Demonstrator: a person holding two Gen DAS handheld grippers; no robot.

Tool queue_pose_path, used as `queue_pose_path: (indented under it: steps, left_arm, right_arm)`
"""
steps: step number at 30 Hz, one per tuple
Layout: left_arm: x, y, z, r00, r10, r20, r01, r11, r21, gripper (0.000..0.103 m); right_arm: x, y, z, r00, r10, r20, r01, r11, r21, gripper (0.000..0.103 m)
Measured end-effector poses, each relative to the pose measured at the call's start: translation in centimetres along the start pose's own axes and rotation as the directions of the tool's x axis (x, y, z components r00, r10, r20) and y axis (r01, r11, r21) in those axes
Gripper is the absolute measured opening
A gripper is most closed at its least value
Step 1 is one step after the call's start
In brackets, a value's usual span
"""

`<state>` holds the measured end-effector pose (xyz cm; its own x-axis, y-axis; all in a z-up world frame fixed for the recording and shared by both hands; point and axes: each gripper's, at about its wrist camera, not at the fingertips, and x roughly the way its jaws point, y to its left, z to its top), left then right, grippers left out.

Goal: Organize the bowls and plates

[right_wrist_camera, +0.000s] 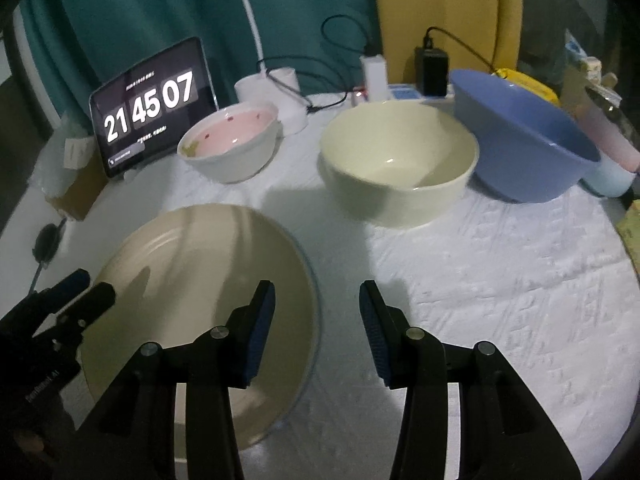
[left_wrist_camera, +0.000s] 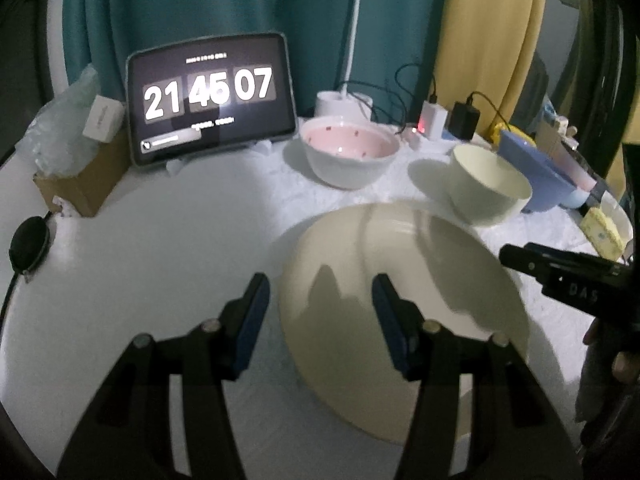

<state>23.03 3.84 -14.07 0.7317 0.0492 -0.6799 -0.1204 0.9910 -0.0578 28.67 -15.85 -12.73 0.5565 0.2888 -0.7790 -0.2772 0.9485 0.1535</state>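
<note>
A large cream plate (left_wrist_camera: 404, 280) (right_wrist_camera: 192, 280) lies on the white table near the front. Behind it stand a cream bowl (left_wrist_camera: 486, 186) (right_wrist_camera: 396, 164), a white bowl with a pink inside (left_wrist_camera: 348, 152) (right_wrist_camera: 232, 140) and a blue bowl (left_wrist_camera: 532, 168) (right_wrist_camera: 520, 132). My left gripper (left_wrist_camera: 320, 312) is open, straddling the plate's left rim; it also shows in the right wrist view (right_wrist_camera: 90, 288). My right gripper (right_wrist_camera: 316, 320) is open and empty, straddling the plate's right rim; it also shows in the left wrist view (left_wrist_camera: 552, 268).
A tablet showing a clock (left_wrist_camera: 208, 96) (right_wrist_camera: 150, 108) stands at the back left beside a cardboard box (left_wrist_camera: 84, 184). A white lamp base (left_wrist_camera: 340, 104), chargers and cables (right_wrist_camera: 432, 68) sit along the back. A yellow sponge (left_wrist_camera: 602, 232) lies at right.
</note>
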Motion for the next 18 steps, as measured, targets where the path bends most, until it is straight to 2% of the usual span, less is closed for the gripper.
queue_pose_path:
  steps: [6,18]
  left_arm:
    - [-1.3,-1.4,0.7,0.999,-0.008,0.039,0.007,1.0,0.023,0.055]
    - [-2.3,-5.5,1.7,0.996,-0.057,0.066,0.052,0.995,0.08,0.055]
  right_arm:
    - [-1.3,-1.3,-0.2,1.0,-0.013,0.029,0.012,1.0,0.015,0.047]
    - [-3.7,-4.4,-0.5,0.997,-0.031,0.073,0.027,0.998,0.056,0.047]
